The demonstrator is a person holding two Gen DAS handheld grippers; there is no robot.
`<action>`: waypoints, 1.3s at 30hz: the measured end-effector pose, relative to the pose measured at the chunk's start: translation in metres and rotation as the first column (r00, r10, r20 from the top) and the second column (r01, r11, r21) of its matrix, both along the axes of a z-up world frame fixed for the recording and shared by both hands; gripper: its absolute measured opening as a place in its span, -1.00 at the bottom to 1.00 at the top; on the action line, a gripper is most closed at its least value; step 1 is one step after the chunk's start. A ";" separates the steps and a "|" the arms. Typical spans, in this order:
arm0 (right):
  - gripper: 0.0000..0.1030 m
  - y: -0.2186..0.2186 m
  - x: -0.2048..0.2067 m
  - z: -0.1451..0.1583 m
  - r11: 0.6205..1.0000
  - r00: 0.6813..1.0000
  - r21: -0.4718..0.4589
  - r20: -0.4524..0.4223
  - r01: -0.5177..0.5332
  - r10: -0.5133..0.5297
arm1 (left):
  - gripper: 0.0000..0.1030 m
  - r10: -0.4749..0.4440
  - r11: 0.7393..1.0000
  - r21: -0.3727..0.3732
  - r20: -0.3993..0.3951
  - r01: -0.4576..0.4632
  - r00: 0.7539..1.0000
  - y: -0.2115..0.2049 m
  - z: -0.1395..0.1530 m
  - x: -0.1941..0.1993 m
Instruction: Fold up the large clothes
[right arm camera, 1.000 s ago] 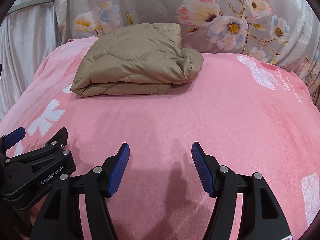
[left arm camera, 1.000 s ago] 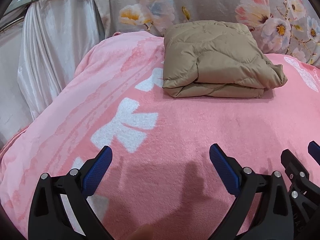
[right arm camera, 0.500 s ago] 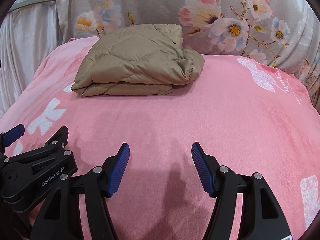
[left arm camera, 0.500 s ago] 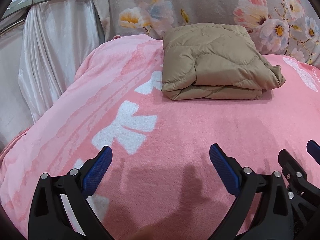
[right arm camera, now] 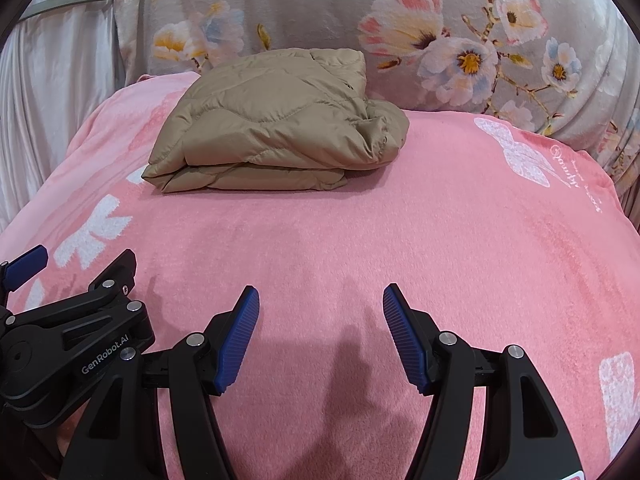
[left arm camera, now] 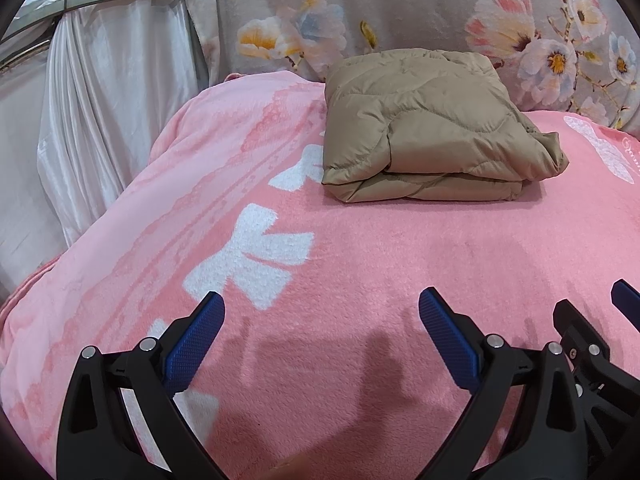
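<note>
A tan quilted jacket (left arm camera: 432,128) (right arm camera: 276,128) lies folded into a thick square bundle at the far side of a pink blanket (left arm camera: 360,248) (right arm camera: 360,232) with white bow prints. My left gripper (left arm camera: 322,316) hovers open over the blanket's near part, well short of the jacket, nothing between its blue pads. My right gripper (right arm camera: 320,308) is likewise open and empty, close beside the left one. Each gripper shows at the edge of the other's view.
A grey floral blanket (left arm camera: 400,12) (right arm camera: 400,20) rises behind the jacket. White satin drapery (left arm camera: 100,92) hangs at the left, past the pink blanket's edge. The pink surface falls away to the left and right.
</note>
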State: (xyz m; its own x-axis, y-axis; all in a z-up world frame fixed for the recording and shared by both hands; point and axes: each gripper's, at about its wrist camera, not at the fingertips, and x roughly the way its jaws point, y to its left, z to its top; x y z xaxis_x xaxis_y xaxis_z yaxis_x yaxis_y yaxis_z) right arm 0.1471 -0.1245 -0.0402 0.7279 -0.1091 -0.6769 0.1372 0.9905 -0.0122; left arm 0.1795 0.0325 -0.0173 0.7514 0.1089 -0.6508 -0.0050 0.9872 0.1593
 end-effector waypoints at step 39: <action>0.22 0.001 0.000 0.000 1.000 1.000 -0.023 0.004 -0.005 0.006 | 0.83 0.002 1.000 -0.004 -0.003 -0.002 1.000 -0.003 0.000 -0.001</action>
State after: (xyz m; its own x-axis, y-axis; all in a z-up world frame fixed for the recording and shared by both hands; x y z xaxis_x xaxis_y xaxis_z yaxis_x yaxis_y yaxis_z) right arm 0.1471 -0.1235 -0.0403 0.7313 -0.1205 -0.6713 0.1318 0.9907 -0.0343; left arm 0.1788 0.0295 -0.0171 0.7492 0.1076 -0.6535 -0.0061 0.9878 0.1555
